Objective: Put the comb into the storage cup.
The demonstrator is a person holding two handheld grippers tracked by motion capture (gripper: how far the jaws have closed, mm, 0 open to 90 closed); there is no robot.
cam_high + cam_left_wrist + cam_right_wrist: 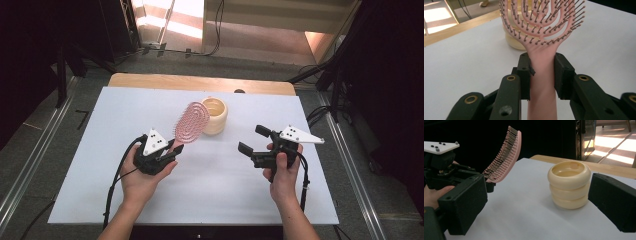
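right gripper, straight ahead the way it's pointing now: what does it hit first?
Probably the cream ringed cup: in the right gripper view it stands on the white table ahead of the open right gripper, between its jaws. The pink hairbrush, held up by the left gripper, sits off to the side. Depth is uncertain.

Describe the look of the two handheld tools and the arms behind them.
The left tool and the right tool are both black, with two blocky, flat-faced jaws on linked arms set with brass-coloured pivot rivets. Each carries a white three-cornered plate on top, marked with small dark dots. A black cable trails back from each towards the person. Both forearms are bare: no sleeves, gloves or watch in sight.
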